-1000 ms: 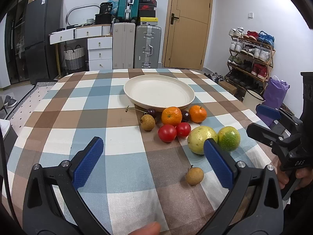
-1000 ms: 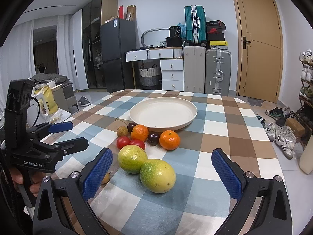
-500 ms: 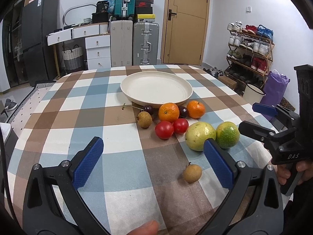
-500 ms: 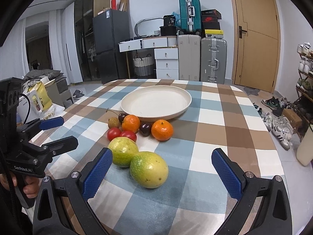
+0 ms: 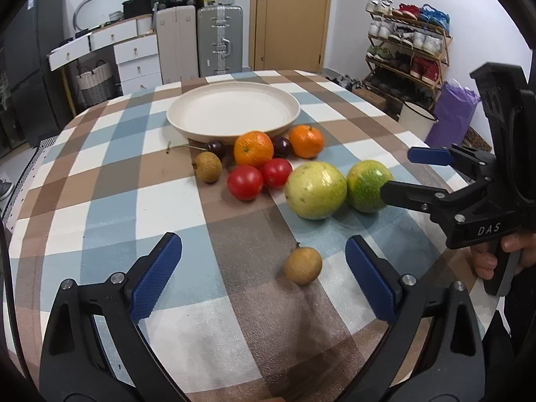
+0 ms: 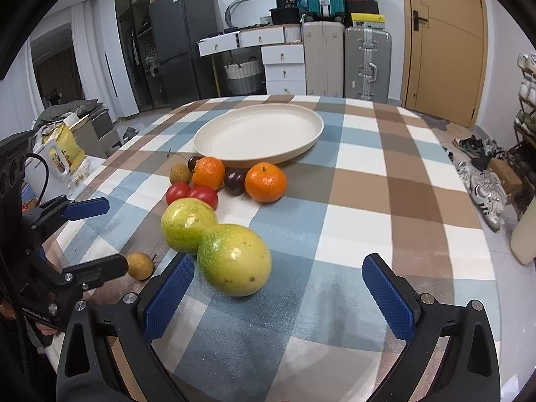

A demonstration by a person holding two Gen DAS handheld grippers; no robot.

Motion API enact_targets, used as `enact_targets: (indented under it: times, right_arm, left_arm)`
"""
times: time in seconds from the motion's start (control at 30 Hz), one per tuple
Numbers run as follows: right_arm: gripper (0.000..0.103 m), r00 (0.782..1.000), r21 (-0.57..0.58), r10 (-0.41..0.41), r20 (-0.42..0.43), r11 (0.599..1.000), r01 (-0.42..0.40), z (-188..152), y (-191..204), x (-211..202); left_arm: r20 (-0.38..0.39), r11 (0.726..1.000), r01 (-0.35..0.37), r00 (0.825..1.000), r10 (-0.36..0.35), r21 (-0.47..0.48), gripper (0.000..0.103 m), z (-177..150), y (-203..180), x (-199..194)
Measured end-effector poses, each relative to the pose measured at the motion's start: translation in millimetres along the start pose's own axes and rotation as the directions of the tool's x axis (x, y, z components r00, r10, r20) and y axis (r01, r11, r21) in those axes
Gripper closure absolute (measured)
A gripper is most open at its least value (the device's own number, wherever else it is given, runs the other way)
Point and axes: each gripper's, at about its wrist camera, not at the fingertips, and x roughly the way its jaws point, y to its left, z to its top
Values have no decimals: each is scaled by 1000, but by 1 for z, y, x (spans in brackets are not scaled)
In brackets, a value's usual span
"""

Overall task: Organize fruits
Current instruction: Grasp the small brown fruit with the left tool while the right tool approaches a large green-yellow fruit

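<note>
A cream plate [image 5: 234,110] stands empty on the checked table, also in the right wrist view [image 6: 258,134]. In front of it lie two oranges [image 5: 253,148], two tomatoes [image 5: 245,182], two dark cherries [image 5: 216,147], a brown longan [image 5: 208,171], a yellow-green fruit [image 5: 315,190] and a greener one [image 6: 233,259]. A second longan [image 5: 303,265] lies apart, just ahead of my open left gripper [image 5: 263,279]. My right gripper [image 6: 278,294] is open, its left finger beside the greener fruit.
Suitcases [image 5: 219,38] and white drawers [image 5: 134,57] stand beyond the table's far edge. A shoe rack [image 5: 407,47] is at the right. The table's right edge runs near my right gripper [image 5: 418,174].
Both grippers have moved forward and lower toward the fruit. The lone longan now lies between my left fingers' line, and the greener fruit is close to my right gripper's left finger.
</note>
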Motion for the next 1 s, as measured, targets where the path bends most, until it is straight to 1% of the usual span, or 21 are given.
enact_targets:
  times: [0.07,0.23,0.37,0.43,0.53,0.6,0.63,0.67,0.7,0.77,0.8,0.83,0.87,1.0]
  right_arm:
    - [1,999,-2,16,-34,1000,-16,-1,1,7]
    - [6,997,-6,36,-66,999,-37,1,5,15]
    - [14,994,-4,53,-99,999,-53,2,4,24]
    - [15,992,0,58,-112,998,-58,1,5,27]
    - [17,990,6,66,-124,998,-65,2,4,30]
    - [19,989,12,74,-127,997,-73,2,4,31]
    - [21,989,15,75,-127,997,-74,2,4,31]
    - [23,988,19,82,-128,997,-80,2,4,31]
    - [25,988,22,88,-129,996,-86,2,4,31]
    - [28,987,25,96,-126,995,-94,2,5,30]
    - [29,987,25,98,-124,995,-96,2,6,30]
    - [31,987,24,100,-124,995,-97,2,6,30]
    - [33,987,23,103,-126,995,-101,2,7,30]
    - [36,986,27,111,-125,994,-109,1,8,29]
  left_arm:
    - [-16,1000,13,1000,-13,9,6,-1,-2,4]
    - [-67,999,28,997,-27,17,7,-2,-5,14]
    - [-107,999,40,994,-38,9,16,-2,-4,22]
    - [-120,999,48,992,-47,8,22,-3,-4,24]
    - [-130,996,86,988,-84,6,32,-4,-5,25]
    - [-136,994,108,985,-106,4,44,-4,-6,24]
    - [-139,993,119,983,-117,2,46,-5,-6,24]
    - [-135,992,125,983,-124,1,51,-5,-5,24]
    - [-134,991,134,982,-133,-3,59,-4,-5,23]
    - [-135,988,154,979,-155,-14,68,-5,-4,22]
    - [-134,986,164,977,-165,-19,77,-5,-3,23]
    - [-134,984,178,974,-180,-25,81,-5,-3,22]
    - [-134,983,180,974,-183,-30,81,-6,-3,22]
    - [-118,986,165,979,-168,-39,81,-4,-3,19]
